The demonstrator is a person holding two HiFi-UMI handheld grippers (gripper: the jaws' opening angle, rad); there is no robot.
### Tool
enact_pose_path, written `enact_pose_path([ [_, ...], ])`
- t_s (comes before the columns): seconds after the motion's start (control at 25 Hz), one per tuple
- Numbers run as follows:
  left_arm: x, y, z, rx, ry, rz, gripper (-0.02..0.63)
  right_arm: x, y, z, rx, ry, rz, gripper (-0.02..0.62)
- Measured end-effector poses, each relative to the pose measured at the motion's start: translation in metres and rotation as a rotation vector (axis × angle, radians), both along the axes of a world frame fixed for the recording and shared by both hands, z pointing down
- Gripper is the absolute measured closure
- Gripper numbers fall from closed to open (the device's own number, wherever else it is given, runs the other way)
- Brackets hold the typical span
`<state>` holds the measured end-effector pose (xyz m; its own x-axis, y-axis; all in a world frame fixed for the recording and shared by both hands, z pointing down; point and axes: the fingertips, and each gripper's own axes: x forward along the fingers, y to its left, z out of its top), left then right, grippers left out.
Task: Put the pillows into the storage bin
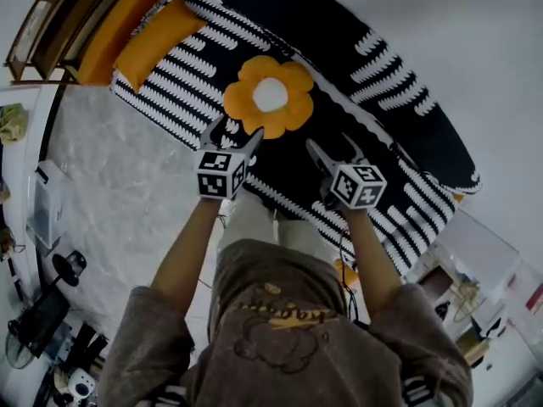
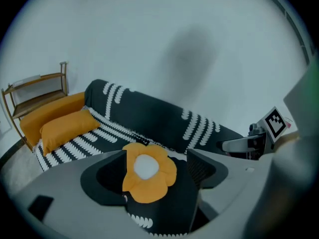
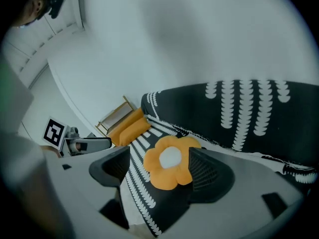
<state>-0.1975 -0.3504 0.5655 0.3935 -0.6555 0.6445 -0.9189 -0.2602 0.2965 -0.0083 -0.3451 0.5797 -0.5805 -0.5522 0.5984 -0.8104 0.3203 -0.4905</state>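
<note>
An orange flower-shaped pillow [image 1: 269,96] with a white centre lies on the seat of a black-and-white patterned sofa [image 1: 382,83]. A rectangular orange pillow [image 1: 157,41] rests at the sofa's left end, beside a longer orange cushion [image 1: 114,28]. My left gripper [image 1: 233,136] hovers just in front of the flower pillow, jaws open and empty. My right gripper [image 1: 333,153] hangs open to its right, also empty. In both gripper views the flower pillow [image 2: 147,176] [image 3: 169,161] shows between the spread jaws but farther off, untouched. No storage bin can be made out.
A wooden rack [image 1: 51,24] stands past the sofa's left end. A pale box [image 1: 47,202] and dark clutter [image 1: 42,320] sit on the marbled floor at left. Furniture with small items [image 1: 475,295] crowds the lower right. A white wall [image 2: 174,44] rises behind the sofa.
</note>
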Motion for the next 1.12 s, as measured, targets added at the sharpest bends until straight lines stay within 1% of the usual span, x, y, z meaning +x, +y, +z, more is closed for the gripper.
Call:
enact_pose_path([
  [0.16, -0.027, -0.033, 0.089, -0.080, 0.012, -0.017, 0.238, -0.015, -0.033, 0.093, -0.075, 0.056, 0.024, 0.209],
  [0.28, -0.044, -0.061, 0.162, -0.109, 0.005, -0.027, 0.233, -0.022, -0.059, 0.169, -0.117, 0.086, 0.061, 0.184],
  [0.4, -0.059, -0.073, 0.224, -0.135, -0.007, -0.032, 0.222, -0.028, -0.067, 0.230, -0.144, 0.134, 0.059, 0.170],
  [0.52, -0.062, -0.064, 0.261, -0.181, -0.005, -0.031, 0.213, -0.023, -0.054, 0.269, -0.197, 0.169, 0.064, 0.163],
  [0.64, -0.059, -0.059, 0.284, -0.217, -0.006, -0.043, 0.213, -0.015, -0.047, 0.291, -0.233, 0.169, 0.093, 0.163],
  [0.72, -0.053, -0.057, 0.299, -0.258, 0.033, -0.038, 0.213, -0.013, -0.044, 0.303, -0.260, 0.158, 0.111, 0.170],
  [0.76, -0.050, -0.057, 0.305, -0.283, 0.070, -0.030, 0.215, -0.014, -0.044, 0.307, -0.273, 0.152, 0.115, 0.189],
  [0.8, -0.048, -0.058, 0.308, -0.304, 0.109, -0.018, 0.239, -0.016, -0.045, 0.309, -0.282, 0.149, 0.114, 0.215],
  [0.84, -0.047, -0.059, 0.308, -0.318, 0.138, -0.001, 0.316, -0.019, -0.046, 0.308, -0.285, 0.150, 0.108, 0.252],
  [0.88, -0.047, -0.061, 0.304, -0.323, 0.151, 0.020, 0.361, -0.023, -0.048, 0.304, -0.282, 0.154, 0.096, 0.306],
  [0.96, -0.045, -0.064, 0.288, -0.310, 0.141, 0.069, 0.415, -0.031, -0.052, 0.292, -0.259, 0.170, 0.067, 0.395],
  [1.0, -0.043, -0.067, 0.278, -0.297, 0.134, 0.090, 0.430, -0.034, -0.055, 0.283, -0.242, 0.174, 0.060, 0.426],
  [1.04, -0.041, -0.071, 0.265, -0.282, 0.132, 0.105, 0.444, -0.036, -0.060, 0.271, -0.223, 0.171, 0.065, 0.449],
  [1.12, -0.039, -0.082, 0.234, -0.253, 0.142, 0.119, 0.465, -0.038, -0.072, 0.241, -0.190, 0.147, 0.093, 0.472],
])
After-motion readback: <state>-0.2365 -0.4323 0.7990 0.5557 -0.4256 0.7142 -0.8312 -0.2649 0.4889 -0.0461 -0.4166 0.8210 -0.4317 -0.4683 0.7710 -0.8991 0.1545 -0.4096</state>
